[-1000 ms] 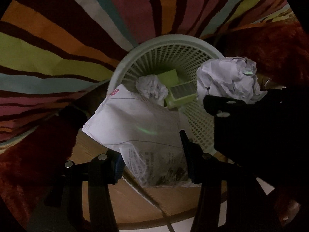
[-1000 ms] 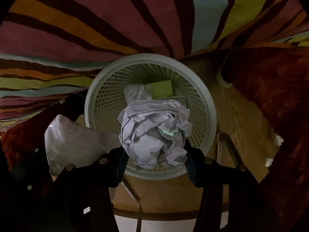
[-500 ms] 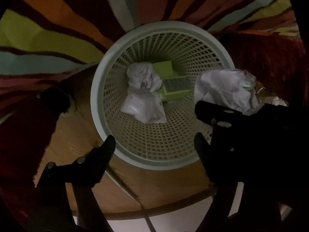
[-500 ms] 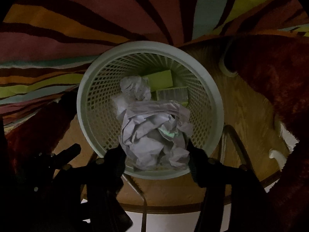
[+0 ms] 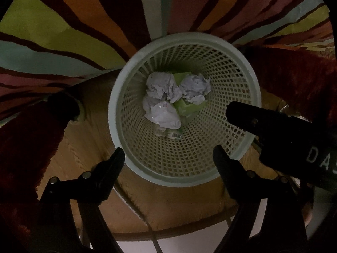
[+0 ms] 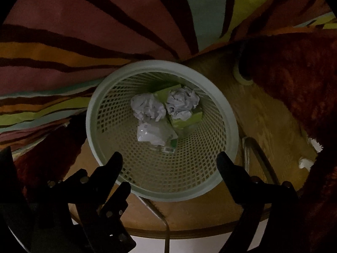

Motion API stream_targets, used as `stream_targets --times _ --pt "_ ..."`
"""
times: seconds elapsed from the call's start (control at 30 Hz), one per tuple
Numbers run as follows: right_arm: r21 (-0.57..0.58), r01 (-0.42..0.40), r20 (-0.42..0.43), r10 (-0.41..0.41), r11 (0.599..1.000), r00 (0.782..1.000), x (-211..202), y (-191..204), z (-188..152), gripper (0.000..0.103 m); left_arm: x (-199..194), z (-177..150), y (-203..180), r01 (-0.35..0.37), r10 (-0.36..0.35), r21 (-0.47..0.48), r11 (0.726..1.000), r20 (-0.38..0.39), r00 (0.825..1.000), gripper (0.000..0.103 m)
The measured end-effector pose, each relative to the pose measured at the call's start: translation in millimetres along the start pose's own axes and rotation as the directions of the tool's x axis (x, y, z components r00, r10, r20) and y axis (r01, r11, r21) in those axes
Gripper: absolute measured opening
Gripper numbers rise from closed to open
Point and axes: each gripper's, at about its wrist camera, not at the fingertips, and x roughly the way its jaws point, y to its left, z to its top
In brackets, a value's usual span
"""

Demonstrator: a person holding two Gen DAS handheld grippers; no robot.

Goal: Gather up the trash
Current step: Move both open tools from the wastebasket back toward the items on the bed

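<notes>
Grippers both empty, jaws spread: left hand-held gripper [image 5: 167, 154] and right hand-held gripper [image 6: 168, 161] hover over the basket [image 5: 256, 97]. Trash lies straight ahead, down at its bottom: two paper balls [image 5: 161, 87], a bag [image 5: 163, 115], green boxes [image 5: 189, 106]. Neither arm is clearly nearer. Left view shows the right gripper's body; right view shows the chair leg [image 6: 259, 158].

Two paper balls [image 5: 162, 87] and a box [image 6: 185, 118] lie inside the basket [image 5: 242, 154].

One basket [image 5: 118, 97]; two paper balls [image 5: 161, 86]; one plastic bag [image 5: 163, 116]; one green box [image 5: 187, 106].
</notes>
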Motion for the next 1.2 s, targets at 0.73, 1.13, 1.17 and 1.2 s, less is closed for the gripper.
stream_targets --times 0.73,1.13,1.17,1.2 --pt "-0.145 -0.247 0.36 0.284 0.958 0.889 -118 -7 -50 0.087 -124 -48 -7 0.01 -0.032 0.049 0.999 0.468 0.883 0.088" --pt "-0.356 -0.136 0.7 0.36 0.924 0.617 -221 21 -66 0.087 -221 -58 17 0.0 0.024 -0.029 1.0 0.814 0.58 0.088" --pt "-0.359 -0.133 0.704 0.361 0.924 0.612 -224 22 -65 0.087 -224 -56 20 0.011 0.02 -0.032 0.999 0.822 0.57 0.088" --pt "-0.368 -0.122 0.717 0.364 0.922 0.595 -231 24 -63 0.087 -231 -53 23 0.025 0.015 -0.034 0.999 0.833 0.553 0.088"
